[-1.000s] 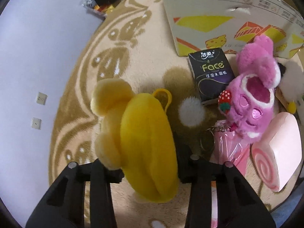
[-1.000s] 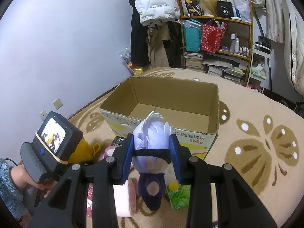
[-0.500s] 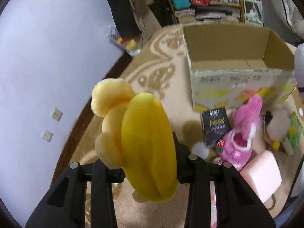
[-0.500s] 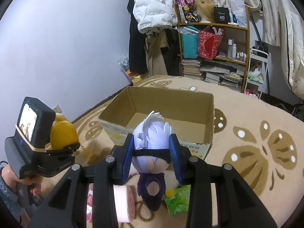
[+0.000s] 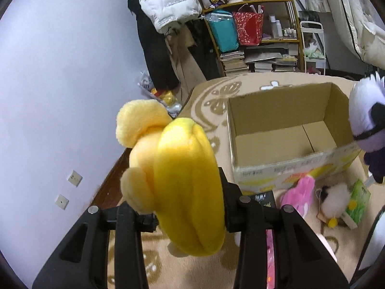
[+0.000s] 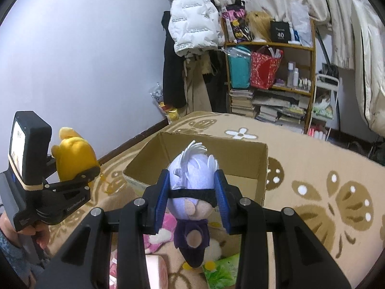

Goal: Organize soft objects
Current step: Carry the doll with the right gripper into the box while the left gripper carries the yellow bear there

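Note:
My left gripper (image 5: 187, 204) is shut on a yellow plush toy (image 5: 178, 183) and holds it in the air, left of and in front of the open cardboard box (image 5: 284, 166). It also shows in the right wrist view (image 6: 72, 159). My right gripper (image 6: 192, 200) is shut on a white-haired doll in purple (image 6: 192, 190), held above the box's (image 6: 261, 168) near side. The doll shows at the right edge of the left wrist view (image 5: 365, 125). The box looks empty.
On the rug by the box lie a pink plush (image 5: 300, 192), a white fluffy toy (image 5: 334, 200), a green tissue pack (image 5: 356, 200), a black tissue pack (image 5: 264, 198) and a pink roll-cake squishy (image 6: 154, 272). A cluttered shelf (image 6: 269, 77) and hanging coats stand behind.
My left gripper has lifted the yellow plush off the rug and tilted up, so the box interior now shows. My right gripper has risen with the doll towards the box.

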`<state>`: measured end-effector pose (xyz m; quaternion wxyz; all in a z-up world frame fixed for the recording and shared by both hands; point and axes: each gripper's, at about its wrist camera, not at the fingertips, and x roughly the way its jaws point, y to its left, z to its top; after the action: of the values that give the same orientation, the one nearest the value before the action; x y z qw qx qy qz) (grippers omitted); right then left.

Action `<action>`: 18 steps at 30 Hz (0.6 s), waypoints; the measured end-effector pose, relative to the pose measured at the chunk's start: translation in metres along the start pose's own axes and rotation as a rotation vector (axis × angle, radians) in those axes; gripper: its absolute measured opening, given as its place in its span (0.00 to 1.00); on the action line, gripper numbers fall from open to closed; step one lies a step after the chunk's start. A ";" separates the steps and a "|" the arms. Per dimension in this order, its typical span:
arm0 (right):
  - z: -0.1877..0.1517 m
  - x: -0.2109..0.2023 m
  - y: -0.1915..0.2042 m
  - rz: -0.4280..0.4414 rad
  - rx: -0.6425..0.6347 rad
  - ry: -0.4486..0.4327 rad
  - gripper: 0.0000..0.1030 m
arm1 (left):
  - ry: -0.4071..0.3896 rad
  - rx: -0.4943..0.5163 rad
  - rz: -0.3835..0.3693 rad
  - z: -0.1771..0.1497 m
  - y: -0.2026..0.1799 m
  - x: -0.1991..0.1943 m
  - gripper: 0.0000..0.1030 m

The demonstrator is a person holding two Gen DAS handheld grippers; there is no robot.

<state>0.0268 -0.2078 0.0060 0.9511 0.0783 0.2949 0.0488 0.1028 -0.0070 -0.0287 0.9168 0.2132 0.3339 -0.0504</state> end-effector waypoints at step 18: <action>0.028 0.032 -0.018 -0.026 -0.038 -0.052 0.38 | -0.193 -0.072 -0.034 0.065 -0.006 0.006 0.37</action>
<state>0.0702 -0.2248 0.0078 0.9602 0.0576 0.2703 0.0400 0.1439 -0.0393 0.0101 0.9508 0.1685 0.2491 -0.0740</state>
